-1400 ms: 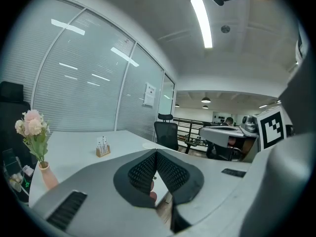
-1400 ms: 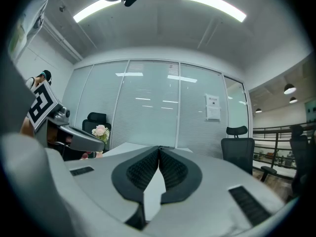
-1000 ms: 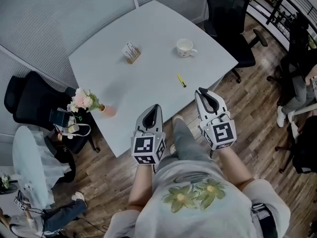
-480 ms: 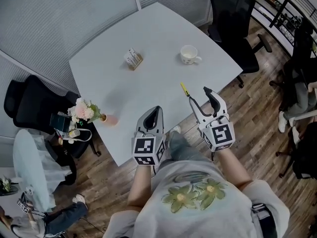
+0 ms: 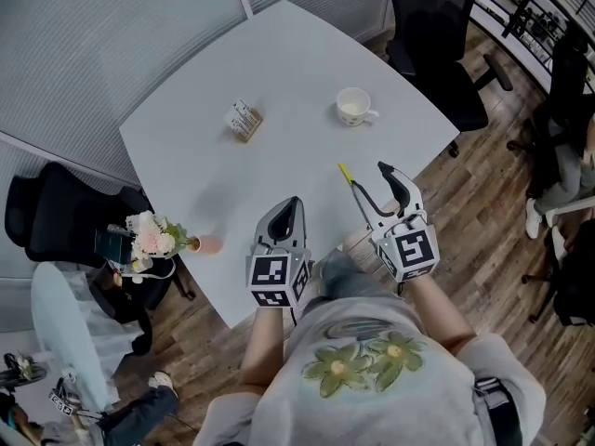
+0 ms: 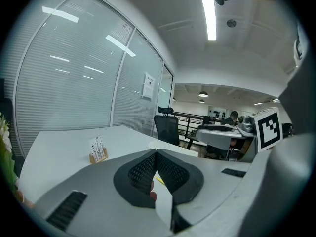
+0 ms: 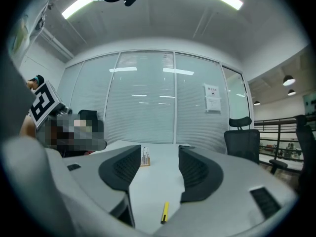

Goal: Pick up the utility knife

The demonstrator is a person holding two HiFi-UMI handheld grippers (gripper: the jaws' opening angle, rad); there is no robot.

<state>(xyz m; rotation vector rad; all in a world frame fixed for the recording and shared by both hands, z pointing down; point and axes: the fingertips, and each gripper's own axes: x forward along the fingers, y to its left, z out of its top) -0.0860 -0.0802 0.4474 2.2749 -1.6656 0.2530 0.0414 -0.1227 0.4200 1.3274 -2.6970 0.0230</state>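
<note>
Utility knife [image 5: 345, 172] a mere yellow sliver; right gripper [image 5: 368, 177] spread.

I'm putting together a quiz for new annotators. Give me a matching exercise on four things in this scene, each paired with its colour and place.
Things:
1 knife
2 cup
3 card stand
4 flowers

Colour and place:
A white, toward the far right of the table
B pink and white, at the table's left edge
C yellow, near the table edge closest to the person
D wooden base, left of the cup

Pairs: 1-C, 2-A, 3-D, 4-B
</note>
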